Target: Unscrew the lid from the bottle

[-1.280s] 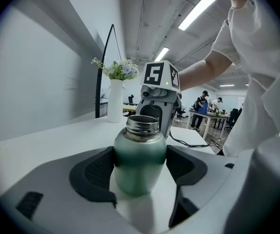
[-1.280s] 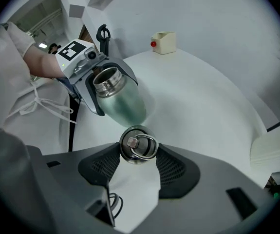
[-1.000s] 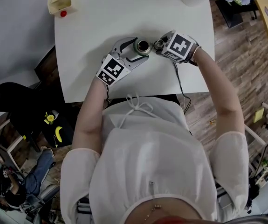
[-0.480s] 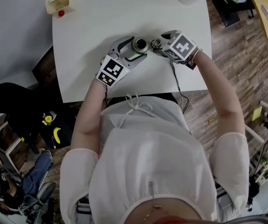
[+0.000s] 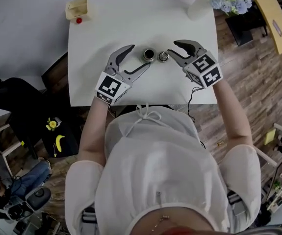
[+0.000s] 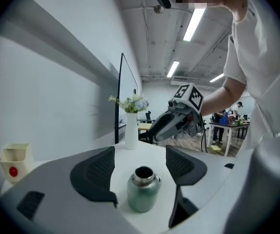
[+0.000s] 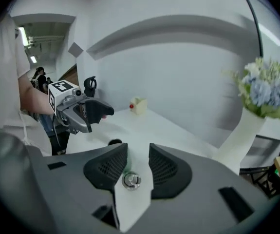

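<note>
The bottle (image 5: 149, 56) stands upright near the middle of the worktop (image 5: 101, 23). It has a squat, pale green body, a steel neck and a dark, open mouth. Its lid (image 5: 163, 57), small, round and silvery with a raised knob on top, lies flat on the worktop just to the bottle's right, apart from it.

The left gripper (image 5: 141, 56) reaches in from the near edge, held low and angled toward the right. Its jaws stand wide apart with the bottle between them, and neither pad touches it. The right gripper (image 5: 172, 48) comes from the near right and points left toward the lid. Its jaws are closing; the lid lies between them close to the tips, and the pads do not press on it. Both forearms stretch forward over the near edge.

A small cream box (image 5: 77, 8) sits at the far left corner and a white vase (image 5: 199, 6) of flowers at the far right corner.
</note>
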